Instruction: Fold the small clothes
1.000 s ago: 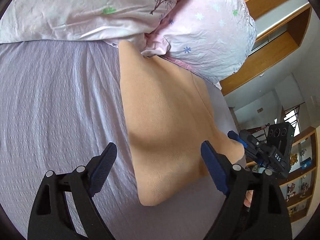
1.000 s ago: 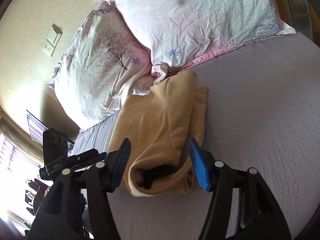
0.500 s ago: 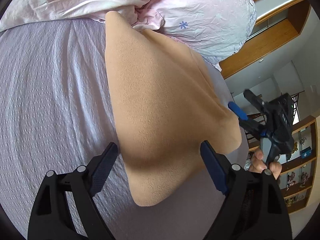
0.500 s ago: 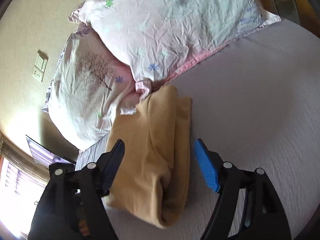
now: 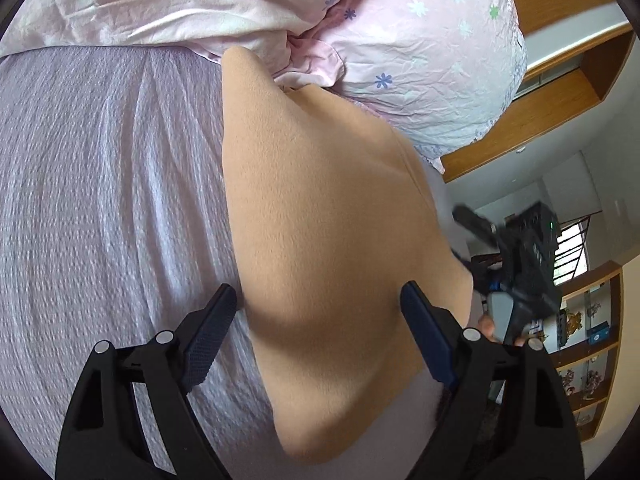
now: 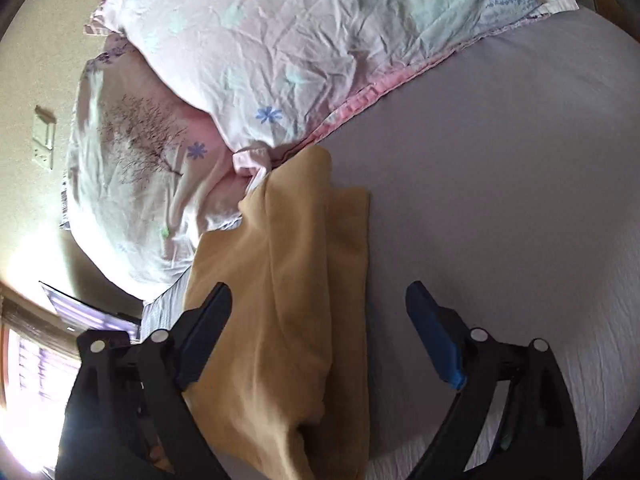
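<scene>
Garment (image 5: 332,232): one tan fleece piece, lying folded lengthwise on bed (image 5: 104,208), far corner touching pillows (image 6: 256,56). Left gripper (image 5: 316,336) hovering over near end, jaws gaping wide, holding nothing. Right gripper (image 6: 320,334) likewise spread wide, gripping nothing. Next fold, likely: pinching both near corners evenly, carrying them toward far edge, keeping layers aligned. Count: one garment, two pillows, two grippers.

We see the tan garment (image 5: 336,240) lying on the bedsheet (image 5: 100,208), its far tip touching the pillows (image 5: 420,64); our left gripper (image 5: 320,332) hangs spread above its near end.
</scene>
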Motion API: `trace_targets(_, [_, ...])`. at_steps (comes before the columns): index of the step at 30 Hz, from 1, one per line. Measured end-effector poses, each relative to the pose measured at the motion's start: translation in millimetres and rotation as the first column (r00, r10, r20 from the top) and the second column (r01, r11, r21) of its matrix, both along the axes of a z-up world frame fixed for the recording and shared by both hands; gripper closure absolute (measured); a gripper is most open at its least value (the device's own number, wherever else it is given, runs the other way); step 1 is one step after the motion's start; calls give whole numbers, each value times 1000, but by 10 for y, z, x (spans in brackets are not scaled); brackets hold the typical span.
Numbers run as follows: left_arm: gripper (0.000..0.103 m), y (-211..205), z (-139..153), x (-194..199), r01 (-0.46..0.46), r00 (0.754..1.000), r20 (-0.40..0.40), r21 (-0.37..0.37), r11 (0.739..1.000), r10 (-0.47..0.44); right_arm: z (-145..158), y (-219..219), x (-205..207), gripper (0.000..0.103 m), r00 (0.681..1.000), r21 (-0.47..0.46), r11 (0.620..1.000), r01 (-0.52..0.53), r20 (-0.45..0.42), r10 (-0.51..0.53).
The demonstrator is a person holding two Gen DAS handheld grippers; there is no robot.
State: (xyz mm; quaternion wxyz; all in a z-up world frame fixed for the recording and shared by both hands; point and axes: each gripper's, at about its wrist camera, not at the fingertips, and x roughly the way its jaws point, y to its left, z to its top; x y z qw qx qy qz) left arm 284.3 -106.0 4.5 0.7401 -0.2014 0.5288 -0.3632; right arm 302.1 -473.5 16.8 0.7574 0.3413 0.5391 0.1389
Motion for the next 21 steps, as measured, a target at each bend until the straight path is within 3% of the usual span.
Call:
trace_targets(3, [45,47,-98,127,-57,997,-62,-67,996,53,-72,91,-157,16,998,54,997,-59,-32,60])
trace_targets(4, [55,59,-130,159,-68,995,-81,-83,994,61,-116,148,-181,31,997,60,996,-71,-39,74])
trace_targets(5, [61,84,-150,170,-75,994,-93,-102,992,65,-155,196,-196,69,995,78,993,-89,-41,93])
trace_targets(6, [65,116,-136,158,-74,994,-86,-112,991,64,-202,254,-194,73,994,112,989,-97,-43,103])
trace_targets(9, [68,277,43,31,-72,997,-3,-97,993,72,-20,446,-243,77,991,83,988,-128,37,125])
trace_targets(13, [67,744,246,-155,-113,990,78,-92,989,121,145,796,-294,77,973,118,968,-220,103,209])
trace_targets(16, [64,1006,206,-187,-164,982,97,16,986,161,97,1115,-270,61,955,10,956,-294,46,294])
trace_targets(17, [64,1093,176,-172,-171,982,82,32,985,168,102,1131,-266,52,956,-11,957,-291,31,291])
trace_targets(18, [63,1166,162,-182,-183,980,80,23,983,181,154,1083,-275,51,963,-17,964,-265,48,265])
trace_targets(21, [63,1294,369,-359,-226,957,195,37,974,214,393,847,-215,50,980,-24,991,-132,148,134])
